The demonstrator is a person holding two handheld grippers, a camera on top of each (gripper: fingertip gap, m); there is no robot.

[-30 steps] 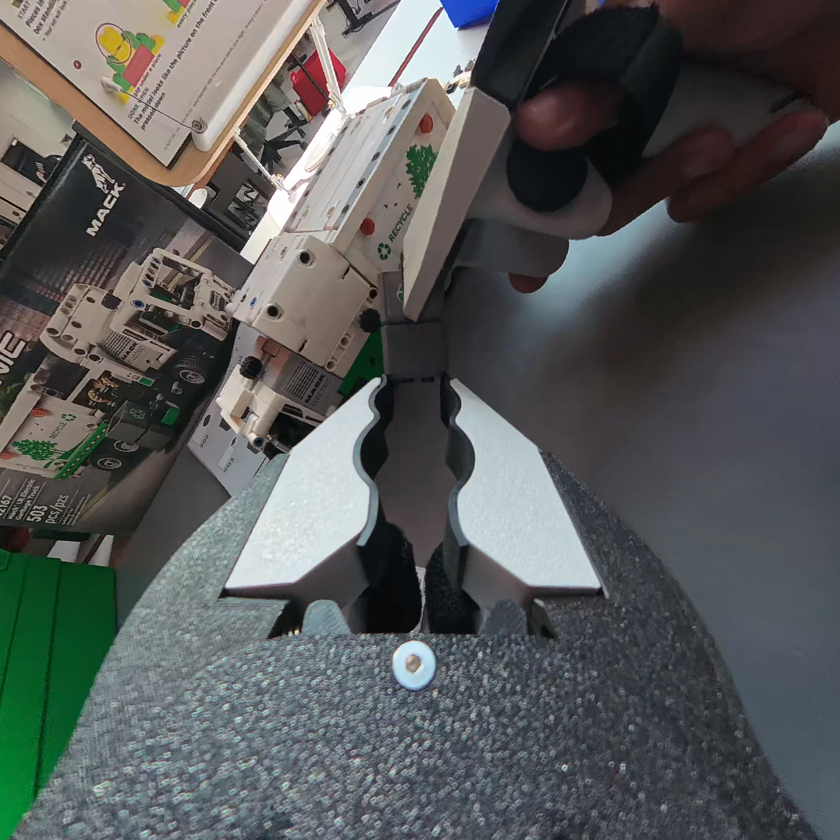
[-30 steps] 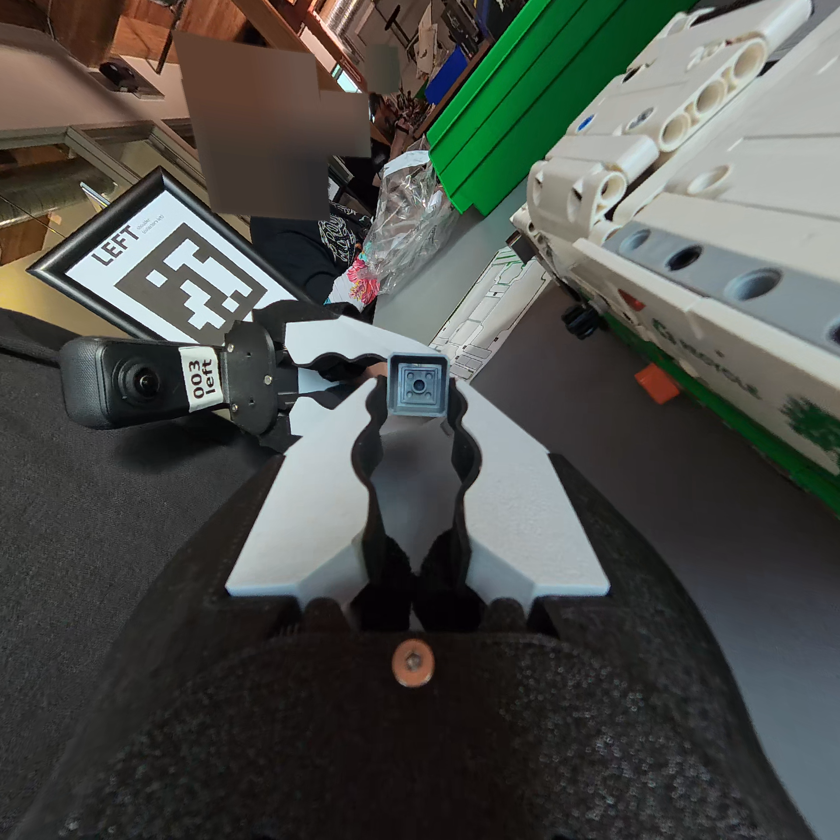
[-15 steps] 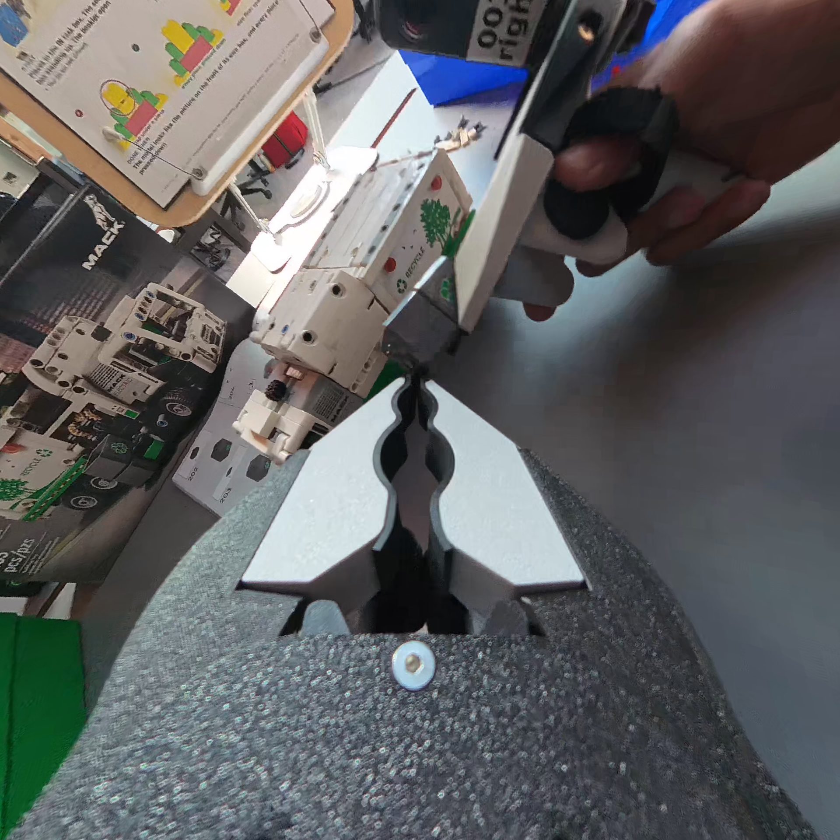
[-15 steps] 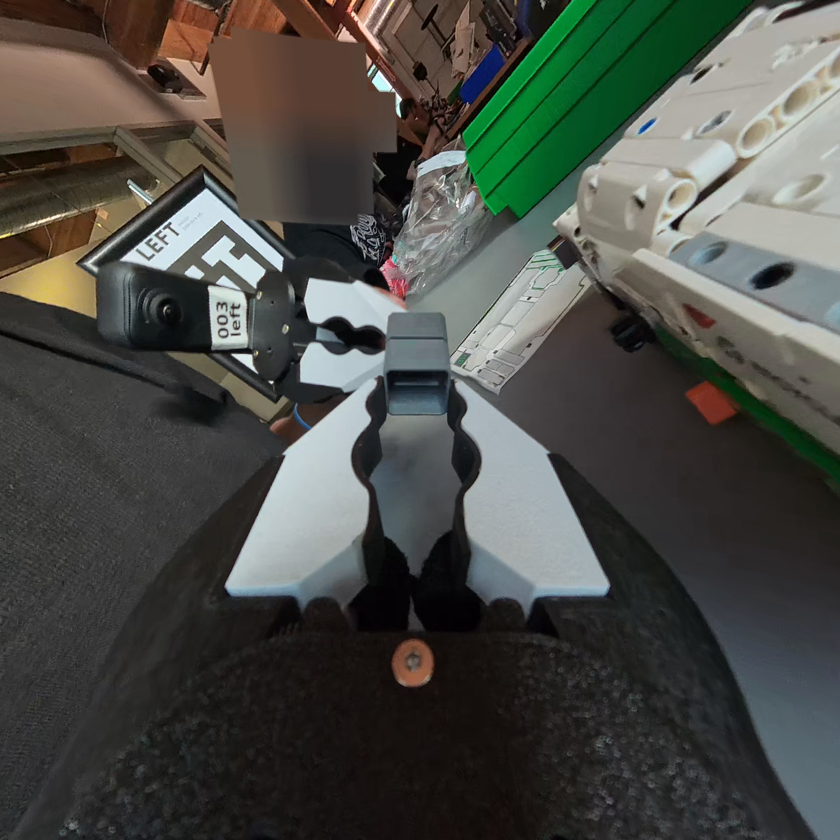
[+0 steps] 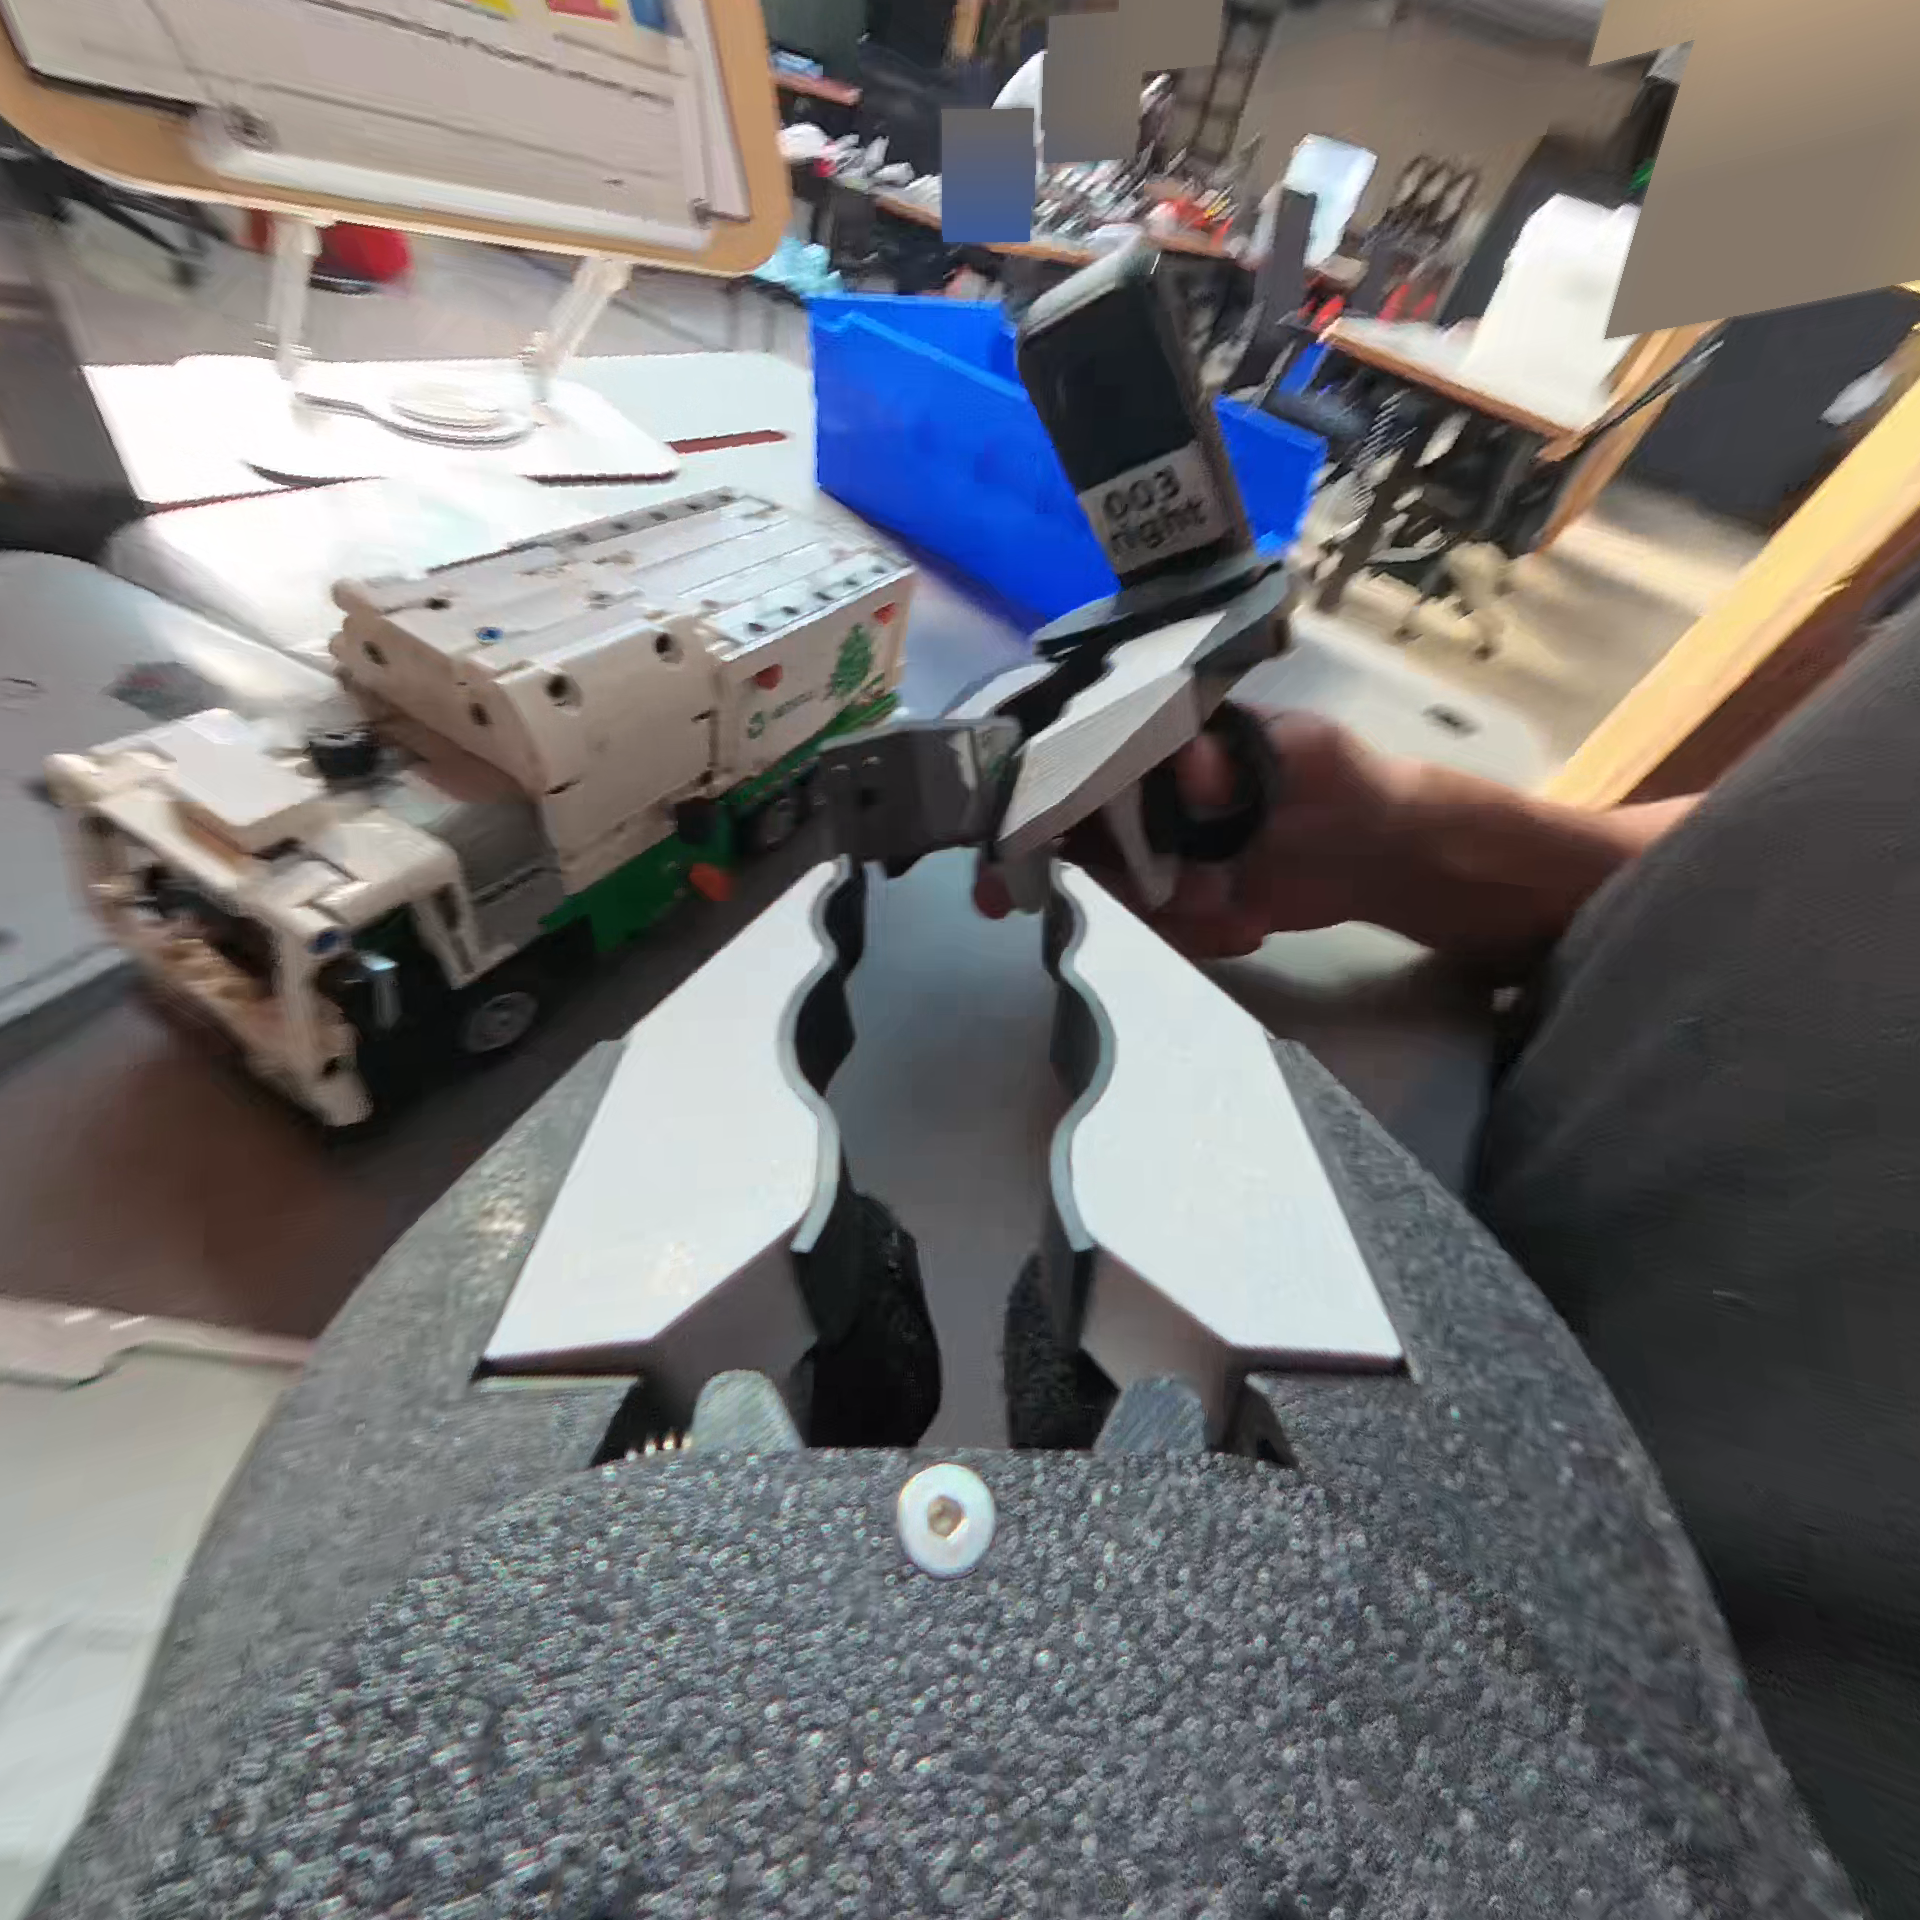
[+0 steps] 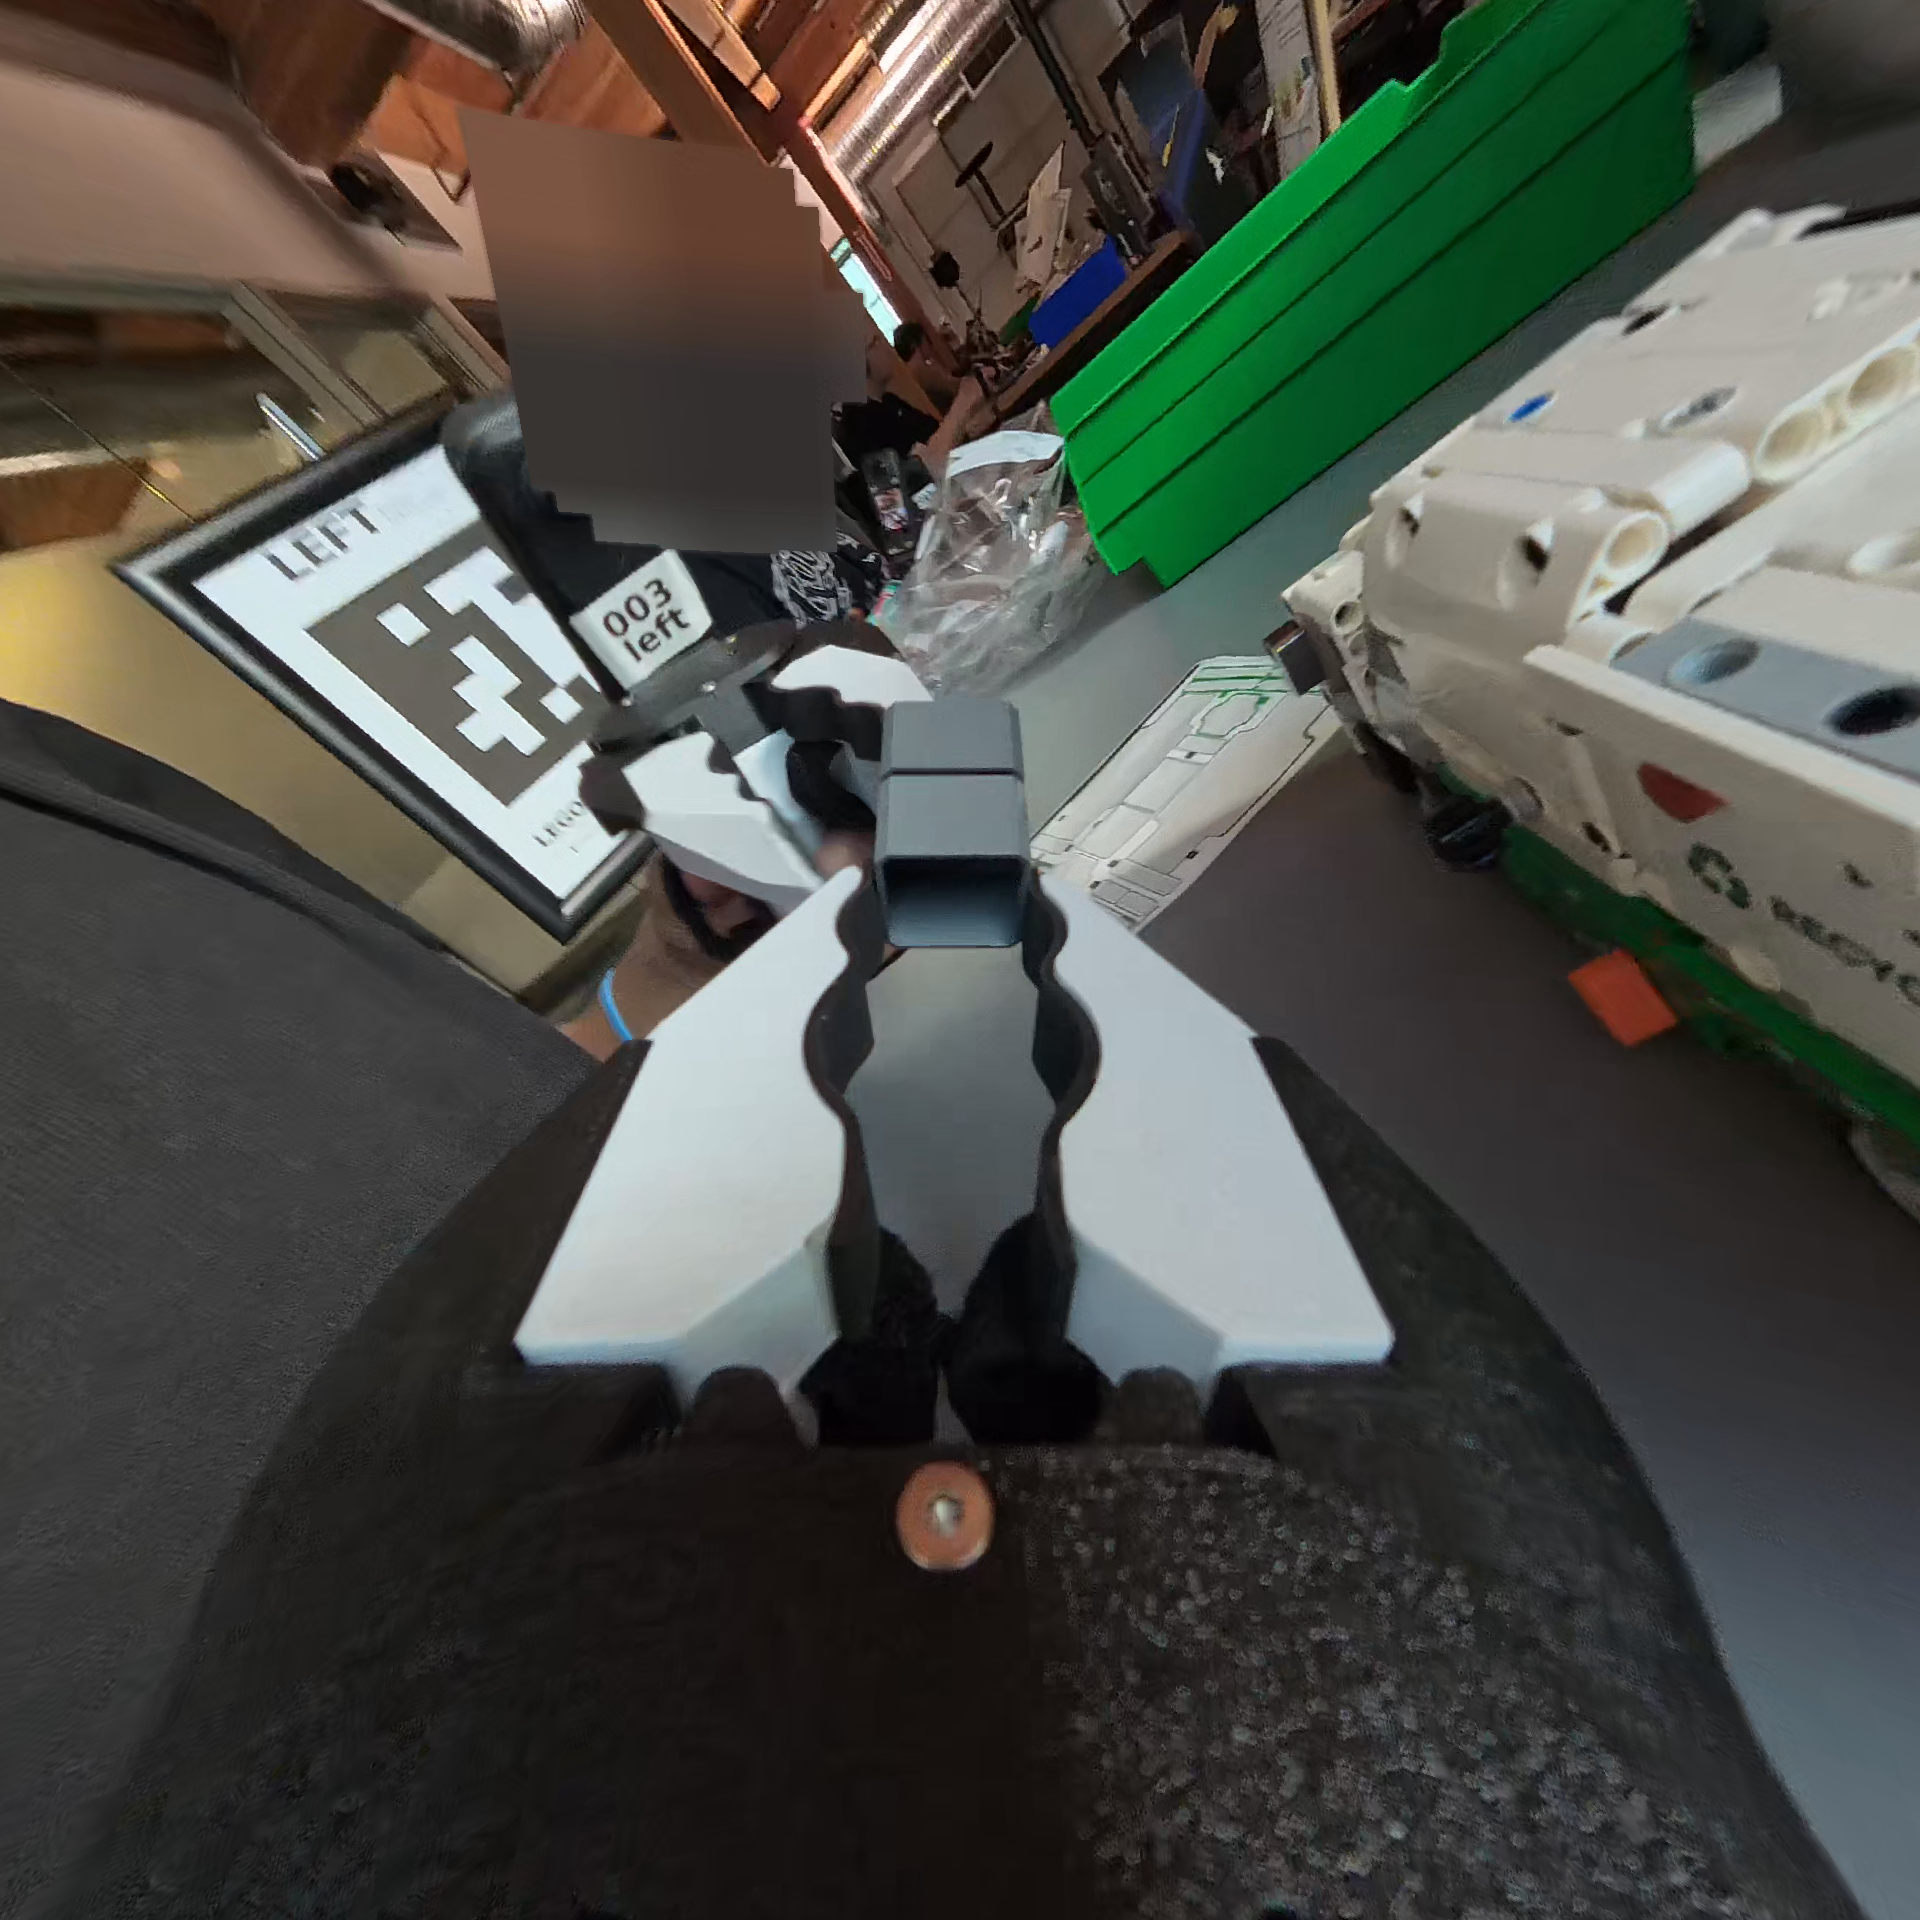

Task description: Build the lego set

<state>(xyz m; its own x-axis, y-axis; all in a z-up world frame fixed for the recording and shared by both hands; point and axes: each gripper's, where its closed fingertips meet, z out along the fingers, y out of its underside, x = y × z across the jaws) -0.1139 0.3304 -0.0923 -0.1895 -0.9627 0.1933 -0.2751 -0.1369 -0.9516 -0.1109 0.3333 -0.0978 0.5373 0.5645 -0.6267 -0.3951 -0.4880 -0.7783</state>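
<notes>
The white and green lego truck (image 5: 499,748) stands on the dark table, left of both grippers. It also shows at the right of the right wrist view (image 6: 1662,675). My right gripper (image 6: 951,904) is shut on a grey hollow lego piece (image 6: 951,821), whose open end faces the camera. In the left wrist view the right gripper (image 5: 997,769) holds the grey piece (image 5: 904,779) close to the truck's rear side. My left gripper (image 5: 951,894) is open and empty, just short of the grey piece. It shows beyond the piece in the right wrist view (image 6: 748,779).
A blue bin (image 5: 987,447) and an instruction board on a stand (image 5: 416,104) are behind the truck. Green bins (image 6: 1351,312), a clear plastic bag (image 6: 987,582) and a printed sheet (image 6: 1174,790) lie farther off. A small orange piece (image 6: 1621,997) lies beside the truck. The grippers are tip to tip, or close to it.
My left gripper has opened and drawn back from the grey piece, and its view has tilted up. The right gripper has kept the piece and turned it slightly.
</notes>
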